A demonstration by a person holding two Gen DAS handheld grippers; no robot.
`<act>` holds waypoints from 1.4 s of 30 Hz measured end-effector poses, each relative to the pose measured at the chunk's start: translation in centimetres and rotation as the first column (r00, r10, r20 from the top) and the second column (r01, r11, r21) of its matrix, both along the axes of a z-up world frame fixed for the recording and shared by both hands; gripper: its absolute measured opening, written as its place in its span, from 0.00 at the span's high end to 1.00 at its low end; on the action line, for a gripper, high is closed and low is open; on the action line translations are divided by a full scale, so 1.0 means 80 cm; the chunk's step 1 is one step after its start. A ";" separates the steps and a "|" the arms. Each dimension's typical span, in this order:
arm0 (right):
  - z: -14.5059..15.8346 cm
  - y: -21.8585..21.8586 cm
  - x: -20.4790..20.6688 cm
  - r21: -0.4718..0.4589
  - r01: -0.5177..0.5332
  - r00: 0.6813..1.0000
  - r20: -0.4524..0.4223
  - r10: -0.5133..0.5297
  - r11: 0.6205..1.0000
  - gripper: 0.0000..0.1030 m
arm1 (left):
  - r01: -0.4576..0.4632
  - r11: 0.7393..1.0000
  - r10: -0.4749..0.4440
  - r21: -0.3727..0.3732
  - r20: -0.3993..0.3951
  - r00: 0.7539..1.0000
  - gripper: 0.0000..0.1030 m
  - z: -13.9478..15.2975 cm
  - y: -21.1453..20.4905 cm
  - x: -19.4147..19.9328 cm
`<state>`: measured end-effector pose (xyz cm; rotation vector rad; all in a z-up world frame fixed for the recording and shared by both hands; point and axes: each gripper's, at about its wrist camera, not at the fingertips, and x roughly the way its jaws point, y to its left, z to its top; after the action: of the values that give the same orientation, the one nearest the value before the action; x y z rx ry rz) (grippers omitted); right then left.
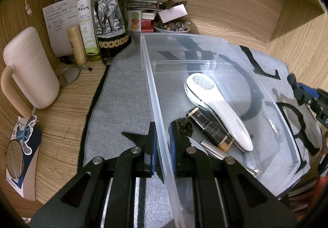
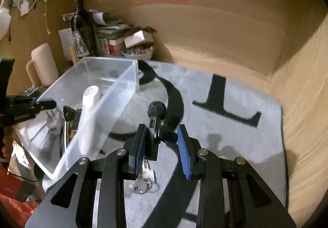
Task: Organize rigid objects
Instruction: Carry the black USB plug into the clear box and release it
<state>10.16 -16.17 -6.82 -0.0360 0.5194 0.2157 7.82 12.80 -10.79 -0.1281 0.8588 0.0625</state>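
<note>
A clear plastic bin (image 1: 148,68) lies on the grey mat. My left gripper (image 1: 163,127) is shut on its near left wall, one finger inside and one outside. In the bin lie a white handheld device (image 1: 217,109), a dark tube (image 1: 209,127), a dark crumpled ball (image 1: 185,126) and a metal stick (image 1: 215,151). My right gripper (image 2: 162,128) is shut on a small black clip microphone (image 2: 156,110) with a foam head, held above the mat to the right of the bin (image 2: 123,78). The left gripper (image 2: 49,104) shows at the bin's far side.
A wine bottle (image 1: 109,8), spray bottle (image 1: 86,21), pink mug (image 1: 30,68), bowl of beads (image 1: 174,27) and paper stacks crowd the back left corner. A keyring (image 2: 143,185) lies on the mat under my right gripper. Wooden walls close the back and right.
</note>
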 end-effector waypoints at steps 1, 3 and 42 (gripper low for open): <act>0.003 0.001 0.001 0.000 -0.002 1.000 0.008 0.002 1.000 0.73 | 0.000 1.000 0.000 -0.002 0.000 1.000 0.89 0.000 0.001 0.000; 0.011 0.005 0.002 0.003 -0.011 1.000 0.024 0.011 1.000 0.73 | 0.000 1.000 0.000 -0.002 -0.001 1.000 0.89 0.000 0.000 0.000; 0.004 0.173 0.057 -0.144 -0.365 0.930 -0.102 0.353 0.920 0.72 | -0.004 1.000 0.004 0.004 -0.005 1.000 0.89 -0.001 -0.001 0.000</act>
<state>14.70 -2.33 -6.51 -0.2843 0.6021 0.5371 7.86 12.72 -10.85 -0.1260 0.8638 0.0682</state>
